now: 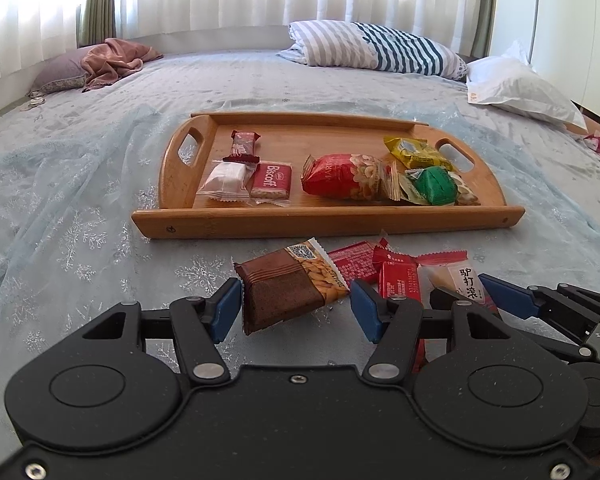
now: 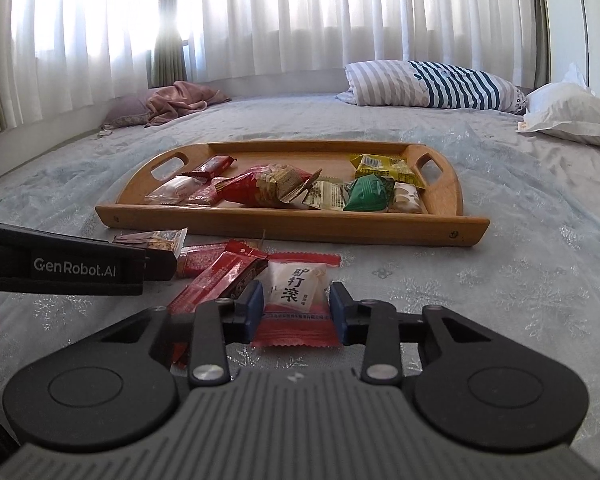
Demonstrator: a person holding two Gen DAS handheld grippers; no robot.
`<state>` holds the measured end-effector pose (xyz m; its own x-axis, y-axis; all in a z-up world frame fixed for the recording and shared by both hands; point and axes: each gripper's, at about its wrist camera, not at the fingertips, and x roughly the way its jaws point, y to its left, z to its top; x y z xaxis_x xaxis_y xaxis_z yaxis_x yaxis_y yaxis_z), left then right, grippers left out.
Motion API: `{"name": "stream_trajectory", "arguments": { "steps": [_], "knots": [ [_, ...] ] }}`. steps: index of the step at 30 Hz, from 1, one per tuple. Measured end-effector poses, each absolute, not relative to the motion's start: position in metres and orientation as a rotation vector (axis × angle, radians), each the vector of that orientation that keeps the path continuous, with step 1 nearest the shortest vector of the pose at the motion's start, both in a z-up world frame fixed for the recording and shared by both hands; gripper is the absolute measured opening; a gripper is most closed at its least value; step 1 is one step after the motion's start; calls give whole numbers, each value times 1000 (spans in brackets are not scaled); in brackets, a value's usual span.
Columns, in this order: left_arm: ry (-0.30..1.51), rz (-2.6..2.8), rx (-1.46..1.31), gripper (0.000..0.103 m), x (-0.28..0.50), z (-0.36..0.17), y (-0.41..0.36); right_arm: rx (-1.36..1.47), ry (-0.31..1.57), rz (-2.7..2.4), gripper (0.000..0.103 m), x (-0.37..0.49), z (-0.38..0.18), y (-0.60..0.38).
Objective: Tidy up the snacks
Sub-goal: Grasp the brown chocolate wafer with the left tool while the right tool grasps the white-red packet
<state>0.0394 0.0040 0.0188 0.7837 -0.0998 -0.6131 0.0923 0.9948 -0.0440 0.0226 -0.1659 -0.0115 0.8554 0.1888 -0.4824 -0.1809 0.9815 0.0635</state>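
the bed point(image 1: 100, 208) carries a pale blue snowflake-print cover and, at its far side, a striped pillow point(image 1: 380, 46) and a white pillow point(image 1: 516, 84). the wooden tray point(image 1: 324, 222) lies flat mid-bed with its long rim toward the cameras; it holds a large red nut bag point(image 1: 348, 178) at the centre, a yellow packet point(image 1: 414, 152) and a green packet point(image 1: 434, 186) at the right end, and a biscoff packet point(image 1: 271, 180) at the left end. a loose group of snacks lies on the cover just in front of the tray. the left gripper point(image 1: 296, 308) stands wide open around the brown cake packet point(image 1: 288, 288), its blue pads either side, grip not confirmed. the right gripper point(image 2: 296, 306) stands partly closed on the white-and-red sweet packet point(image 2: 296, 292), pads against both edges.
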Motion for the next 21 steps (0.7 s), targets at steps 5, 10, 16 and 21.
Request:
{"name": "stream_trajectory", "arguments": {
  "steps": [5, 10, 16, 21],
  "knots": [
    [658, -107, -15, 57, 38, 21, 4, 31, 502, 165, 39, 21, -9, -166],
    [650, -116, -25, 57, 37, 24, 6, 30, 480, 147, 37, 21, -4, -168],
    [646, -119, -28, 57, 36, 26, 6, 13, 500, 144, 37, 24, -5, -168],
    [647, -118, -28, 57, 36, 26, 6, 54, 528, 140, 60, 30, -8, -170]
  ]
}}
